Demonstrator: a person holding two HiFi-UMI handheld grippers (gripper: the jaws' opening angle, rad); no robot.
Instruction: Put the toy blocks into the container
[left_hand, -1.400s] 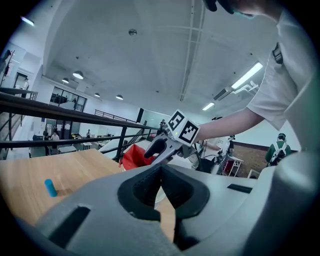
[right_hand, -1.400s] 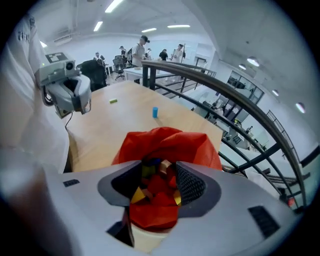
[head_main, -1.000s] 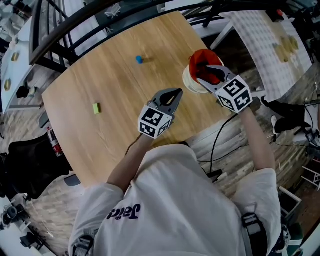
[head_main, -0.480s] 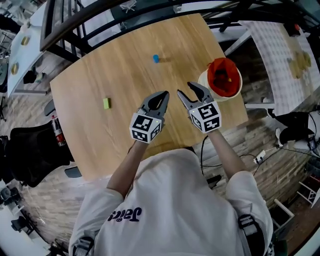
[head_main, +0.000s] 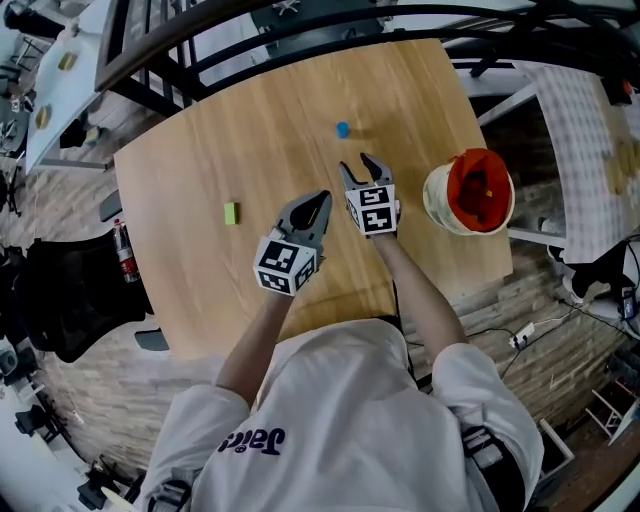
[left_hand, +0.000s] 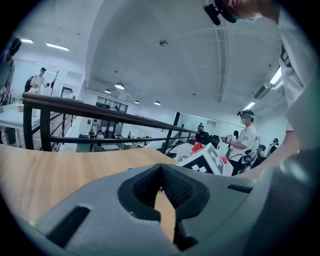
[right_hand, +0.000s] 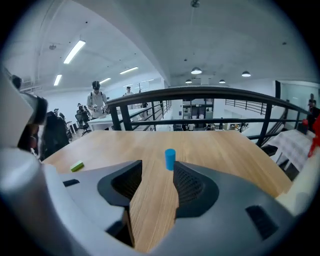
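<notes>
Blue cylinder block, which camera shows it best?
The right gripper view: the blue cylinder stands upright and centred, just beyond the open jaws of the right gripper. The head view shows it as a small dot on the table; the left gripper view shows barely a blue speck.

**One camera overhead, one riding each gripper.**
The head view looks steeply down from above the person onto the table and takes in both grippers. The right gripper view sits low and close behind its jaws, facing along them over the tabletop. The blue block just beyond its tips shows in the head view too. The left gripper view faces nearly level and catches the other gripper's marker cube off to its right.
</notes>
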